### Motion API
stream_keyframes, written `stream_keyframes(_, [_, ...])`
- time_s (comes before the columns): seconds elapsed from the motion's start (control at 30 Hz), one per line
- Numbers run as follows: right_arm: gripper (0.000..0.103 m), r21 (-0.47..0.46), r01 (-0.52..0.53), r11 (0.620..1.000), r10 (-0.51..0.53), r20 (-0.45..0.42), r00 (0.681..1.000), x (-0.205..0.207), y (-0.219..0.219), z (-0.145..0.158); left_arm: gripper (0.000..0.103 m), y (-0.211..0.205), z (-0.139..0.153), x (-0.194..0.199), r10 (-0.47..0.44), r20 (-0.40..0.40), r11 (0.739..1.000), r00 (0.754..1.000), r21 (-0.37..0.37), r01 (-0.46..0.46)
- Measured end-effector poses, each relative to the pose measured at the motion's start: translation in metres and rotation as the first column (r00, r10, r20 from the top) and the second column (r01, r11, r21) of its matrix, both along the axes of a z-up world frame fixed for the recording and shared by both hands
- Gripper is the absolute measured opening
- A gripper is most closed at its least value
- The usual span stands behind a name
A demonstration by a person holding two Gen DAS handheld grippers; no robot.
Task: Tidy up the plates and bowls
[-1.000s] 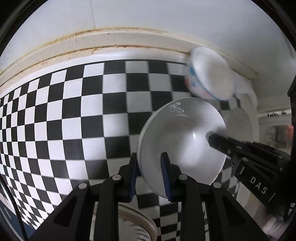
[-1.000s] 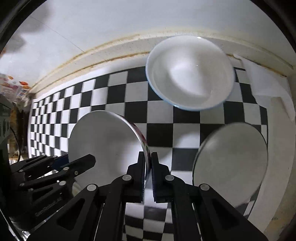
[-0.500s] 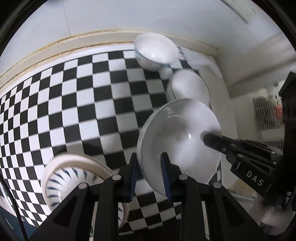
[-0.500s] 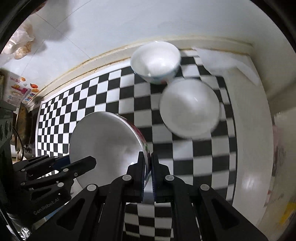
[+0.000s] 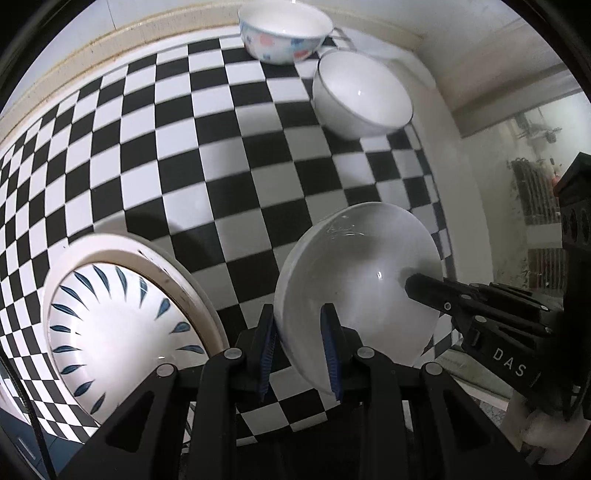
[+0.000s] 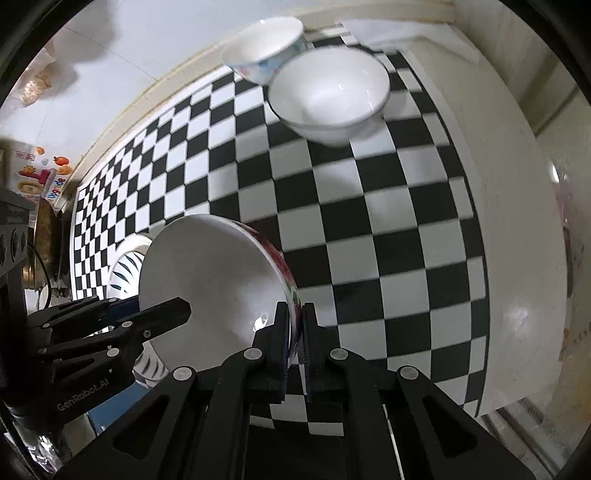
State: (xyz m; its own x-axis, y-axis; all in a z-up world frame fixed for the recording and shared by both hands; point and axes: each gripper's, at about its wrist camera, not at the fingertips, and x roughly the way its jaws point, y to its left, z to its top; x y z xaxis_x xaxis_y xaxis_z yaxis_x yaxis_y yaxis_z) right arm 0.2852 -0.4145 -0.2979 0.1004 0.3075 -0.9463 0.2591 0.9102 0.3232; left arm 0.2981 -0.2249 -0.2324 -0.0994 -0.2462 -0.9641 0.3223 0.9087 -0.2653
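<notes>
L gripper [image 5: 299, 347] and R gripper [image 6: 295, 341] both clamped on 1 white bowl [image 5: 358, 288], 2 more bowls at 12 o'clock, floral bowl [image 5: 284, 31], plain bowl [image 5: 362, 96], 1 blue-leaf plate [image 5: 122, 332] at 8 o'clock, checkered cloth [image 5: 221, 155].

Left tool [image 5: 300, 345] is clamped on the rim of a tilted white bowl [image 5: 360, 291], with the right tool [image 5: 424, 290] reaching into it from the right. Blue-petal plate [image 5: 122, 328] lies lower left on the checkered counter [image 5: 221, 158]. Floral bowl [image 5: 284, 31] and plain bowl [image 5: 362, 94] stand near each other at the far edge.
</notes>
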Motion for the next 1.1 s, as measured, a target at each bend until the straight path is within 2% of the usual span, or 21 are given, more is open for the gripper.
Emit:
stream_keyframes(0.37, [0.008,0.01,0.006,1.0,-0.005,-0.077,0.997,-0.012,-0.005,-0.044,0.022,-0.018,-0.041,0.003,-0.024,-0.057,0.998,0.998,0.054,0.028])
stream_keyframes(0.63, [0.009,0.036,0.013,0.999,-0.009,-0.117,0.993,-0.006,-0.009,-0.055,0.022,-0.021,-0.047,0.006,-0.021,-0.087,0.998,0.996,0.062,0.026])
stream_keyframes(0.73, [0.01,0.053,0.027,0.998,-0.021,-0.116,0.993,-0.003,-0.018,-0.044,0.023,-0.01,-0.027,0.01,0.012,-0.074,0.999,0.997,0.043,-0.009])
stream_keyframes(0.83, [0.01,0.064,0.053,0.997,-0.049,-0.071,0.996,0.002,-0.034,-0.019,0.023,-0.001,0.003,0.024,0.056,-0.017,0.998,0.998,0.014,-0.056])
stream_keyframes(0.9, [0.011,0.071,0.081,0.994,-0.08,-0.017,0.997,0.01,-0.05,0.003,0.031,-0.002,0.019,0.046,0.093,0.008,0.995,0.996,-0.026,-0.093])
stream_keyframes(0.93, [0.013,0.074,0.095,0.993,-0.096,0.003,0.995,0.014,-0.058,0.011,0.032,-0.002,0.022,0.055,0.105,0.01,0.994,0.994,-0.041,-0.105])
stream_keyframes(1.0, [0.026,0.082,0.115,0.99,-0.119,0.045,0.992,0.031,-0.076,0.023,0.032,-0.007,0.022,0.083,0.152,0.001,0.986,0.988,-0.063,-0.152])
stream_keyframes(1.1, [0.035,0.089,0.145,0.985,-0.152,0.071,0.986,0.064,-0.1,0.025,0.032,-0.024,0.013,0.119,0.194,-0.032,0.975,0.98,-0.103,-0.196])
